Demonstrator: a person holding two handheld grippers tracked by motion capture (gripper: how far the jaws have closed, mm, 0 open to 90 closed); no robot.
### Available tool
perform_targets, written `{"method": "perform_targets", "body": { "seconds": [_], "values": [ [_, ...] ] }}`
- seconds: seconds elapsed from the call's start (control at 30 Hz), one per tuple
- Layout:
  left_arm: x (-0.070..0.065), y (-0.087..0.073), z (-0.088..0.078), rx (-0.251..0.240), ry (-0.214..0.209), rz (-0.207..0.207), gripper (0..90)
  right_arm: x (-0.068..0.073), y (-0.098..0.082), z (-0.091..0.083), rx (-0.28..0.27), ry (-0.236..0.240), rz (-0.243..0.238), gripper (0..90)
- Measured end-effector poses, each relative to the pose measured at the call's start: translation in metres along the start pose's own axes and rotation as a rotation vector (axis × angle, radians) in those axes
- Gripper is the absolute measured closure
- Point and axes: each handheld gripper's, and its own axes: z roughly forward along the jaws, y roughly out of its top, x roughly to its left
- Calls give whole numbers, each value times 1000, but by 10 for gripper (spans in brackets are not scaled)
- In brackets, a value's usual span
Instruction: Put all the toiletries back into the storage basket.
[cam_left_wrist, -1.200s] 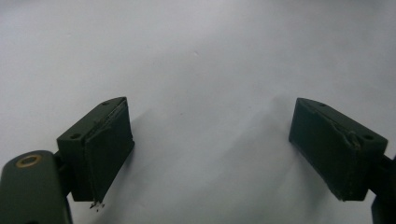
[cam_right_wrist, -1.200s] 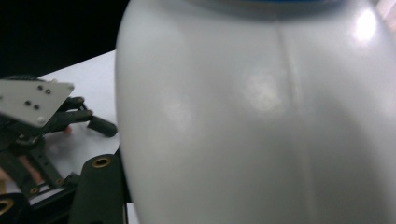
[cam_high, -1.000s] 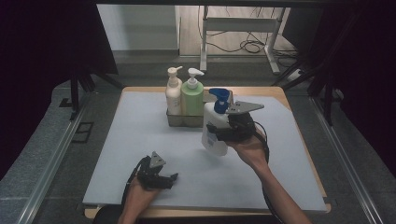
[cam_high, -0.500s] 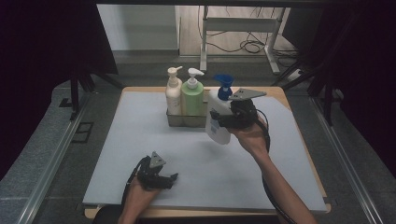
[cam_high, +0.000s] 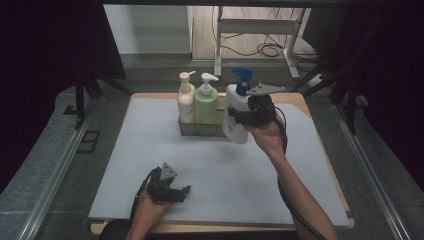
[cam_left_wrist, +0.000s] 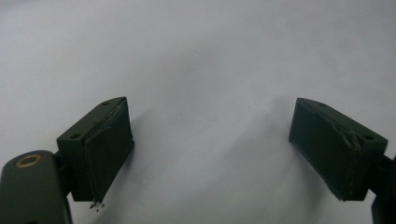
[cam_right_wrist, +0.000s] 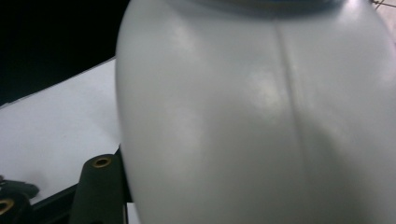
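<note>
My right gripper is shut on a white pump bottle with a blue pump and holds it in the air just right of a dark tray. Up close in the right gripper view the white bottle blocks nearly everything. In the tray stand a cream pump bottle and a green pump bottle. My left gripper rests near the table's front edge; in the left gripper view its black fingers stand wide apart over bare mat with nothing between them.
A pale grey mat covers the wooden table. Metal rails run along both sides of the table. Behind it stand a metal frame and loose cables on the floor.
My right gripper has carried the white bottle up and away from me, toward the tray's right end. The left gripper has stayed in place.
</note>
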Motion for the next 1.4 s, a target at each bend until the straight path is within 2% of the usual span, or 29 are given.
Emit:
{"method": "perform_targets", "body": {
  "seconds": [0.47, 0.87, 1.17, 1.4],
  "values": [
    [0, 0, 0, 0, 0, 1, 129, -15, 14, 18, -9, -51, 37, 376],
    [0, 0, 0, -1, -1, -1, 129, -24, 25, 35, -15, -101, 44, 377],
    [0, 0, 0, -1, -1, -1, 129, -33, 27, 50, -19, -138, 61, 377],
    [0, 0, 0, -1, -1, -1, 129, -37, 26, 60, -16, -155, 56, 377]
  ]
}}
